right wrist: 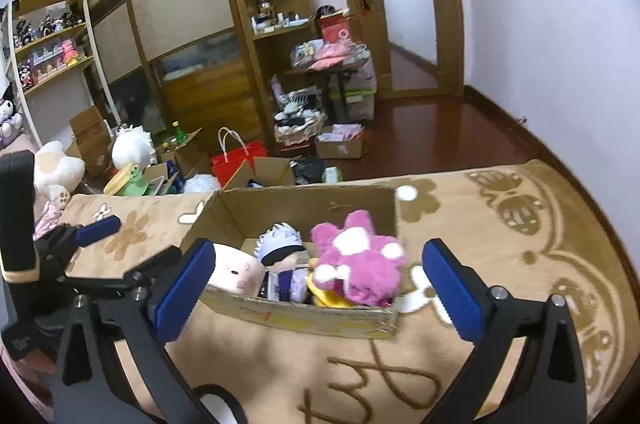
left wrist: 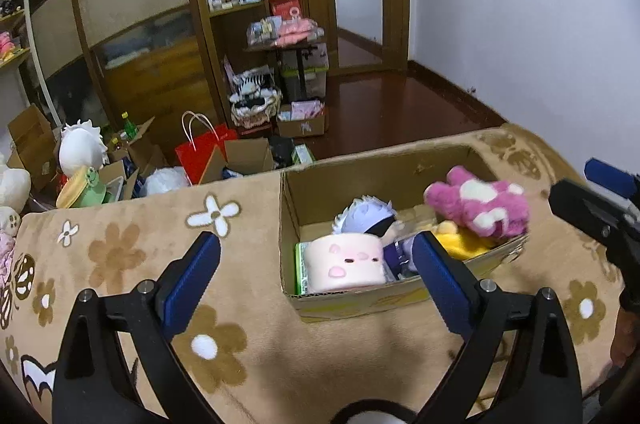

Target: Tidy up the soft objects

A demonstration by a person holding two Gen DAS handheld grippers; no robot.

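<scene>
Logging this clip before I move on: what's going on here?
A person with two handheld grippers is sorting plush toys into a cardboard box on a beige flowered blanket. Both the left gripper and right gripper are open and empty, held just in front of the box. The box holds a pink plush bear on top, a white-haired doll, a pale pink cushion toy and something yellow.

Pink-and-white plush (right wrist: 358, 258), tan flowered blanket (right wrist: 500, 264)

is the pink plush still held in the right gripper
No, the right gripper is open and empty; the pink plush lies in the cardboard box.
</scene>
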